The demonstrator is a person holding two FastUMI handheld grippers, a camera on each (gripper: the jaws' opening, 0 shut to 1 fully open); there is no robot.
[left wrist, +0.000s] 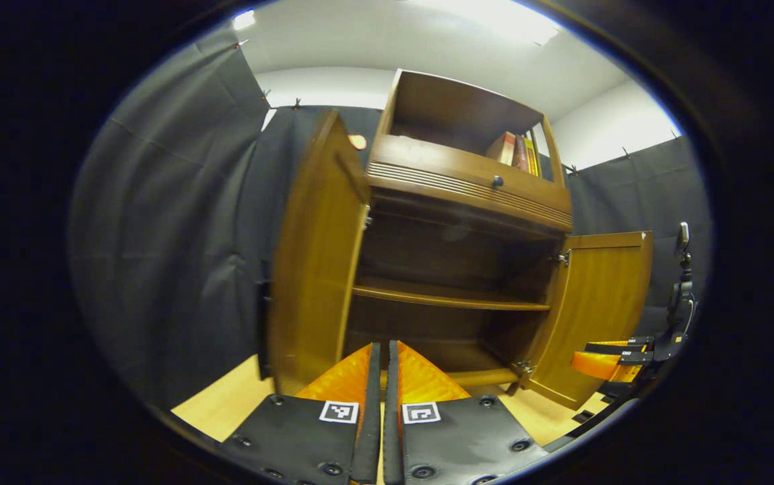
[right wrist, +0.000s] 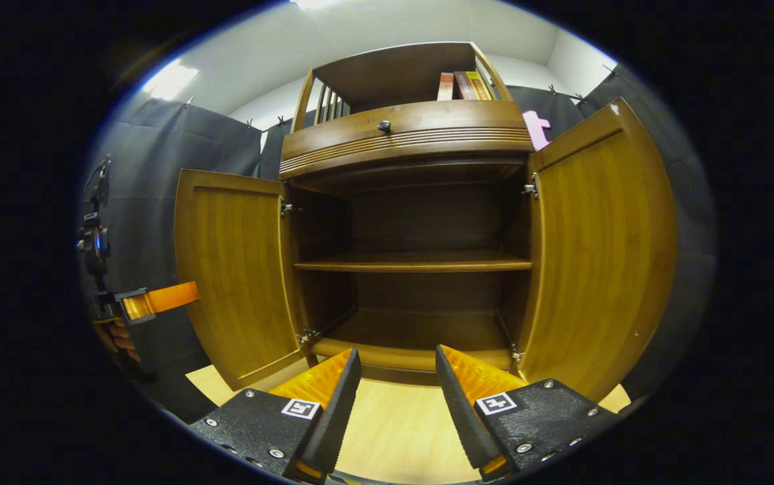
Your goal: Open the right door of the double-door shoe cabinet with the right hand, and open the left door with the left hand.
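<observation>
The left claw [left wrist: 382,350] has its two orange fingers drawn together with only a thin slit between them, and they hold nothing and touch nothing. Straight ahead of its tips stands the shoe cabinet [left wrist: 454,269], seen from low down, with the pale wooden floor [left wrist: 225,401] under the claw. Just left of the fingers, close by, is the left door [left wrist: 312,256], swung far out so that its edge faces the claw. Ahead and to the right, the right door [left wrist: 599,310] also stands swung out on its hinges. Beyond that door, at the far right, the other claw shows side-on with its orange fingers lying one over the other.

The right claw [right wrist: 393,377] has its fingers spread wide, with bare floor in the gap; it grips nothing and touches nothing. Directly ahead lies the open cabinet: a dark interior with one middle shelf [right wrist: 413,263] and a bottom board, both bare. To the right of the fingers the right door [right wrist: 602,249] is near and swung wide; to the left the left door [right wrist: 232,269] stands open too. Above the compartment runs a ribbed drawer front with a small dark knob [right wrist: 384,125], and higher up an open shelf holds a few books [right wrist: 464,85]. Far left, the other claw's orange finger shows, with a hand [right wrist: 120,337] beneath it.
</observation>
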